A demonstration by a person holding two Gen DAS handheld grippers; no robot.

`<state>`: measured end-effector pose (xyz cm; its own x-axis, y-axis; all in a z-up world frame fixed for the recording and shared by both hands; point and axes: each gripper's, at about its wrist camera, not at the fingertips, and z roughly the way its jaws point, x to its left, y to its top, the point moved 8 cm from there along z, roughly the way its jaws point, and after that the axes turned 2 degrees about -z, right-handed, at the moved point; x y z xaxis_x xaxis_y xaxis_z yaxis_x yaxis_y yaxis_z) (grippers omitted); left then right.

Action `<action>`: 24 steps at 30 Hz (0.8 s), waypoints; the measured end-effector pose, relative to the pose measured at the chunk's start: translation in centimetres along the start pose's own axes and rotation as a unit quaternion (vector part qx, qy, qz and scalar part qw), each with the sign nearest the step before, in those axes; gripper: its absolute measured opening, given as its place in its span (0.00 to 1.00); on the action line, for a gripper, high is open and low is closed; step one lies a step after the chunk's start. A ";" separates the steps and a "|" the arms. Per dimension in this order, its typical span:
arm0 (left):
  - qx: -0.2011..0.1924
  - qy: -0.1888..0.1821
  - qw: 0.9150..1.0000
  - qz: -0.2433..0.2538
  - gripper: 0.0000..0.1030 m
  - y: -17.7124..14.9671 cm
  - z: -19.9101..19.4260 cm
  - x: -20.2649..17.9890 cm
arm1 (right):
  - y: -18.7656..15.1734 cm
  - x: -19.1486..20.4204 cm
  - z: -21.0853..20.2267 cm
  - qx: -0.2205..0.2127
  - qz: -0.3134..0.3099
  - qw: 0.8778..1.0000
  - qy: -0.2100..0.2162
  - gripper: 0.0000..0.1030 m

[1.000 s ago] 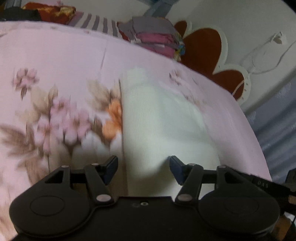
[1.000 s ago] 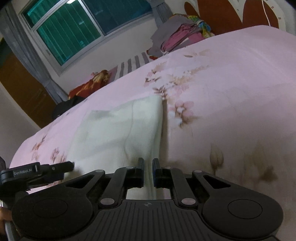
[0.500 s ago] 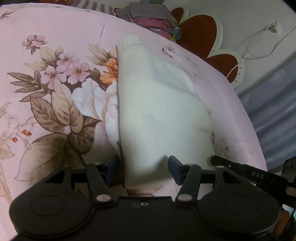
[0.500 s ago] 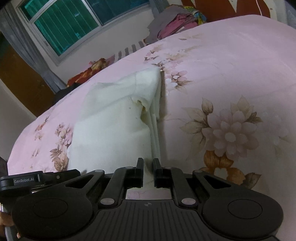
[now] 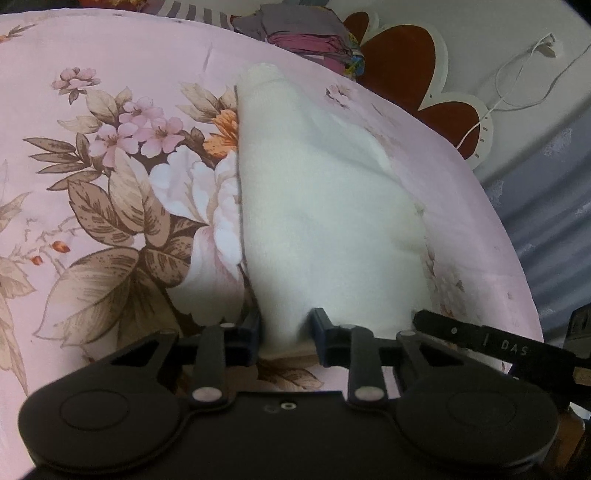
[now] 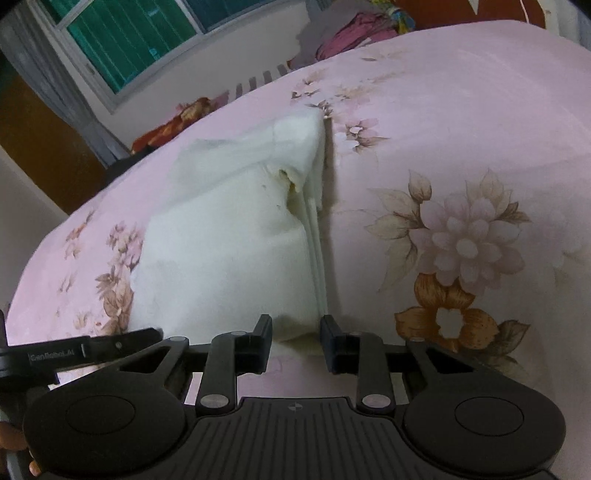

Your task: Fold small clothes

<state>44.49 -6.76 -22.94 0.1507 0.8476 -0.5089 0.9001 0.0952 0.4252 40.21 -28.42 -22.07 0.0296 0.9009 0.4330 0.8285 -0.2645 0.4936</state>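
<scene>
**Cream garment folded on the floral bedsheet, both grippers at its near edge**

Lying on the pink floral bedsheet (image 5: 110,66) is a cream-white knitted garment (image 5: 314,206), folded into a thick stack. In the left wrist view it narrows toward its far end and widens toward the camera; its left edge runs straight beside a large printed white flower (image 5: 195,206). In the right wrist view the garment (image 6: 229,243) shows several layered edges along its right side, with a rumpled opening near the top of the fold.

The left gripper (image 5: 286,332) sits at the near edge of the garment, its jaws parted with a bulge of cloth between the two fingers. Whether the pads actually press the cloth is hard to say from this angle; they look slack rather than clenched. The right gripper (image 6: 295,339) is likewise spread, its fingers standing either side of the garment's near right corner, cloth lying in the gap and no pinch visible.

Each view catches the other tool at its side: a black bar at the lower right of the left view, and one at the lower left of the right view.

Beyond the bed, a pile of clothes (image 5: 306,33) rests near a brown heart-shaped headboard (image 5: 402,66). A green-paned window (image 6: 147,40) shows in the right wrist view.
</scene>
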 end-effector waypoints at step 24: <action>-0.029 0.009 0.998 0.047 0.27 0.7 -3.2 0.0 | 1.3 -1.1 -3.3 -0.047 -0.020 0.998 -0.034 0.00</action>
<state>43.84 -5.01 -20.28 0.2257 0.8631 -0.4519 0.8572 0.0444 0.5130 39.42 -30.92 -19.41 0.0382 0.9321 0.3603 0.7743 -0.2555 0.5789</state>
